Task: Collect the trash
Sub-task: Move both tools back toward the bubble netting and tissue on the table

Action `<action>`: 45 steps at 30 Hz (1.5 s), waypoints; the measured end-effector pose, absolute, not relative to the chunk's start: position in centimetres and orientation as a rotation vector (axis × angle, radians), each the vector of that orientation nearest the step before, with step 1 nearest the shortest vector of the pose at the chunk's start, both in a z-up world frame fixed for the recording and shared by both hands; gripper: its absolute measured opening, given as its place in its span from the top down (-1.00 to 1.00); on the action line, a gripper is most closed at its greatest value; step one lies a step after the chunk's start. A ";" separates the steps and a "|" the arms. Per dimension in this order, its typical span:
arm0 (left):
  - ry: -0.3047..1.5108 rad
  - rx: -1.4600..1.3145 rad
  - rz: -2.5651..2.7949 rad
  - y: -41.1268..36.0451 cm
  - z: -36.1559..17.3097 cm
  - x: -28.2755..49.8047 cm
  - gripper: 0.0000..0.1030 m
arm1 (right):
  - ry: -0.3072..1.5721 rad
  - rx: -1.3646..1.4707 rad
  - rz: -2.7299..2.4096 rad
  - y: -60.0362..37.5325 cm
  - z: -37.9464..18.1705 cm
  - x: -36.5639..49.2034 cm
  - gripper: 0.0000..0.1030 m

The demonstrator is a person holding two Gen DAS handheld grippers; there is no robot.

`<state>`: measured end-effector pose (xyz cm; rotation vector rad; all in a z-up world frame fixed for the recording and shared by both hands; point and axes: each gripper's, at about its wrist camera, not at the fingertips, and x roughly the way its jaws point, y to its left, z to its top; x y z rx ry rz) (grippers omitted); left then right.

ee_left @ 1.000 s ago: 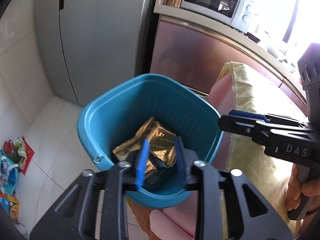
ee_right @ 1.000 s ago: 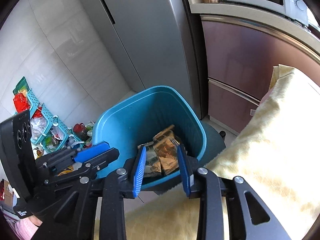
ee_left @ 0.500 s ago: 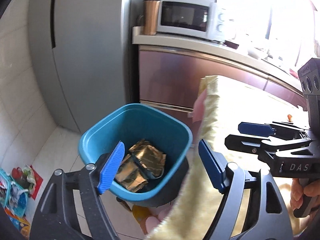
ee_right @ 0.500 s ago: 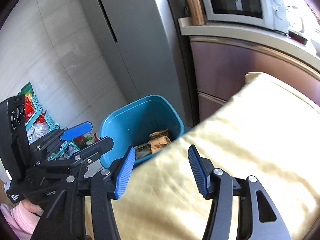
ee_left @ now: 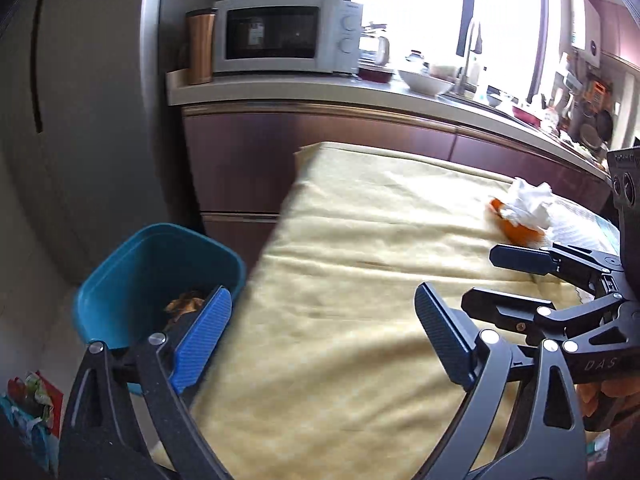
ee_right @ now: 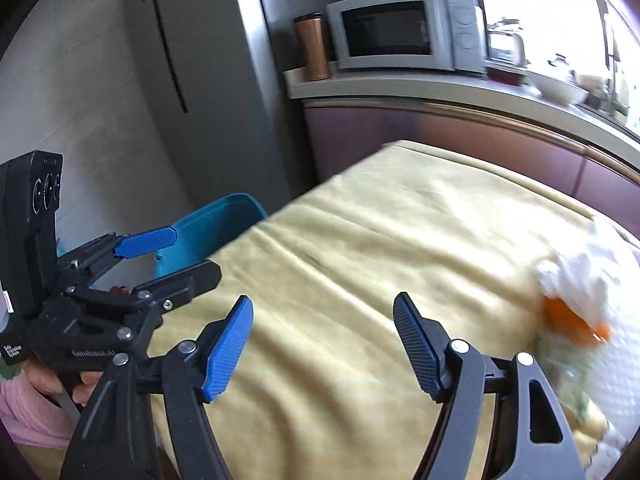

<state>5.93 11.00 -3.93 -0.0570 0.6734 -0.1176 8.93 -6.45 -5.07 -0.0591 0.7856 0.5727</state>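
Observation:
A blue trash bin [ee_left: 132, 276] stands on the floor at the table's left end, with gold wrappers [ee_left: 185, 303] inside; it also shows in the right wrist view [ee_right: 216, 224]. A crumpled white tissue [ee_left: 527, 202] lies on an orange piece [ee_left: 516, 230] at the table's far right; both show in the right wrist view, the tissue [ee_right: 588, 280] over the orange piece [ee_right: 568, 320]. My left gripper [ee_left: 324, 336] is open and empty over the yellow tablecloth [ee_left: 360, 240]. My right gripper [ee_right: 324, 344] is open and empty over the same cloth.
A counter [ee_left: 320, 88] runs behind the table with a microwave [ee_left: 280, 36], a copper tumbler [ee_left: 200, 52] and bowls. A grey fridge [ee_right: 192, 80] stands to the left. Colourful bags [ee_left: 28, 400] lie on the floor at lower left.
Both grippers opened over the bin, then lifted away and swung right over the table. The bin has slid to the lower left and the tissue has come into view.

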 end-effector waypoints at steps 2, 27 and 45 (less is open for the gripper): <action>0.675 -0.039 -0.139 9.4 -4.0 6.1 -0.79 | 0.780 -0.067 0.534 -7.9 -5.1 8.4 -0.36; 0.744 -0.015 -0.203 2.9 -5.0 7.6 -0.81 | 0.765 -0.004 0.439 -14.3 -5.9 6.9 -0.48; 0.721 0.010 -0.227 0.7 -4.1 7.7 -0.82 | 0.719 -0.017 0.343 -17.7 -4.5 5.8 -0.49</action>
